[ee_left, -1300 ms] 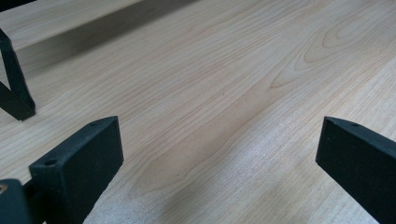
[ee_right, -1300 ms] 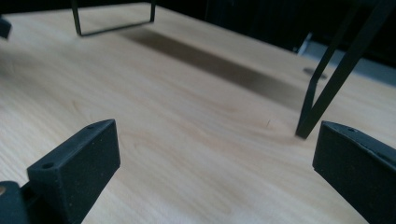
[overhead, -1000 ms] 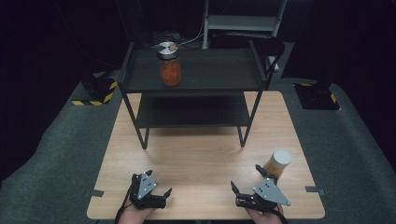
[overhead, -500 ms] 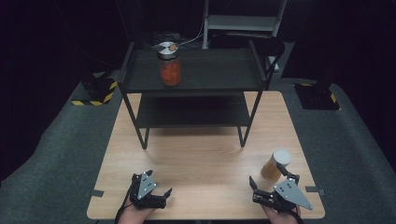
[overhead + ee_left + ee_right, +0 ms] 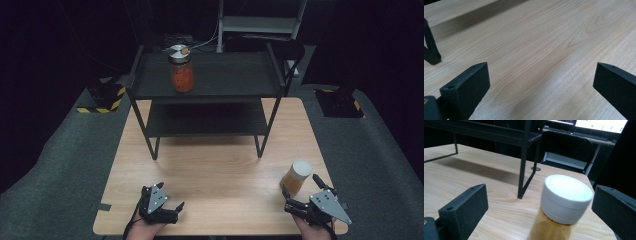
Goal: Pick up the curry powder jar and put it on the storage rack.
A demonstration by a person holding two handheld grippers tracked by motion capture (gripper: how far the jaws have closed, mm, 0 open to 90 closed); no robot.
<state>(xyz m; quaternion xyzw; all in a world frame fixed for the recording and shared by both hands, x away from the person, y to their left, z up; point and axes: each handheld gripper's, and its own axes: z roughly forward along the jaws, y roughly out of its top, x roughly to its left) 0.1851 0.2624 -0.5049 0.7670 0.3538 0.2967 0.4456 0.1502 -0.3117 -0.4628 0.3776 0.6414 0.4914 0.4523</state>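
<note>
A small jar [image 5: 296,176] with a white lid and amber contents stands upright on the wooden table [image 5: 215,170] at the front right. My right gripper [image 5: 300,185] is open, with one jaw on each side of the jar. In the right gripper view the jar [image 5: 565,202] stands close between the spread jaws of the right gripper [image 5: 540,202], and neither jaw touches it. My left gripper [image 5: 171,197] rests at the front left, open, and its own view shows the left gripper [image 5: 540,80] over bare wood.
A black two-tier shelf [image 5: 210,92] stands on the far half of the table. A glass jar [image 5: 181,71] with orange-red contents and a metal lid stands on its top tier. A shelf leg [image 5: 523,165] rises just beyond the white-lidded jar. Grey floor surrounds the table.
My right gripper has moved right and forward, from the table's front edge to the white-lidded jar, which now stands between its jaws. The left gripper has stayed put.
</note>
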